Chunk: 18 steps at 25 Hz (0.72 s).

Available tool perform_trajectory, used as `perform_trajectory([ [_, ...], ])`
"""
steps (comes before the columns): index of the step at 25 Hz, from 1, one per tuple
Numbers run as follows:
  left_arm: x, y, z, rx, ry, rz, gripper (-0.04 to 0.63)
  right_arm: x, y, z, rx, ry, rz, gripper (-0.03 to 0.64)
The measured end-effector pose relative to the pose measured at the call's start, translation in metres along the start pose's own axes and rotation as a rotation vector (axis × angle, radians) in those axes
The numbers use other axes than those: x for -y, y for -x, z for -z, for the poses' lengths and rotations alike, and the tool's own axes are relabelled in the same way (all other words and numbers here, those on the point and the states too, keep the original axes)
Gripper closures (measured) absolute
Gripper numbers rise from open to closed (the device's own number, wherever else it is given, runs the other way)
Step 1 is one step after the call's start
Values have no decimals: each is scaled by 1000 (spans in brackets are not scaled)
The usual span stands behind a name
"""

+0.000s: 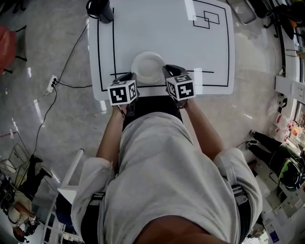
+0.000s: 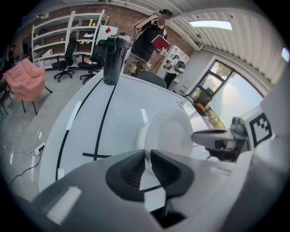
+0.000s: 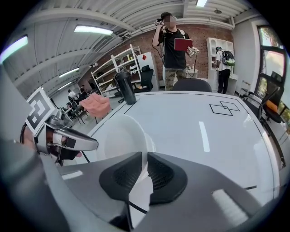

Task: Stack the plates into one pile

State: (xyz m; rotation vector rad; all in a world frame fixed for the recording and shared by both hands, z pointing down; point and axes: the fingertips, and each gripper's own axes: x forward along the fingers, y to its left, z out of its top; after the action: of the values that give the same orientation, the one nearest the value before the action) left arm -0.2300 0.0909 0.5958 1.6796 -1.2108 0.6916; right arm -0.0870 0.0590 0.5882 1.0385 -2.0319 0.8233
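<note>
Two plates as far as I can see: a plain glossy white plate [image 1: 148, 66] on top, round with a shallow dish shape, and what looks like a second plate [image 2: 142, 136] peeking out just behind and under it in both gripper views. I can't tell whether the top one is resting on it or held just off it. My left gripper [image 2: 148, 158] has its jaws nearly together, pinching the plate's rim on the left side. The right gripper [image 3: 144, 159] is doing the same on the opposite side, pads pressed on the rim with only the thin white edge between them. From the head view the plate sits near the front edge of the white table [image 1: 157, 28], right in front of me, lying over the black line [image 1: 209, 72] that runs along that edge. Beyond the plate the tabletop stretches away to a dark bottle [image 1: 100, 9] at the far left corner and some overlapping squares [image 1: 206, 19] drawn at the far right, both well apart from the plate. Off the table's left edge a cable [image 1: 62, 81] trails across the floor. Past the far edge there's a chair [image 3: 192, 84] and a person [image 3: 174, 45] standing holding something red.
</note>
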Motion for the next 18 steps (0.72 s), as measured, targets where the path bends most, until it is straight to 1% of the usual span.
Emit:
perform_trajectory([
  [4, -2, -8, 8, -19, -12, -3, 551, 1, -4, 4, -5, -15, 0, 577],
  [9, -2, -10, 8, -16, 1, -10, 549, 3, -8, 7, -12, -17, 2, 574],
  [13, -4, -11, 6, -19, -4, -20, 548, 4, -12, 7, -17, -7, 1, 571],
  [18, -4, -15, 8, -17, -49, -60, 545, 6, -19, 11, -29, 32, 17, 568],
])
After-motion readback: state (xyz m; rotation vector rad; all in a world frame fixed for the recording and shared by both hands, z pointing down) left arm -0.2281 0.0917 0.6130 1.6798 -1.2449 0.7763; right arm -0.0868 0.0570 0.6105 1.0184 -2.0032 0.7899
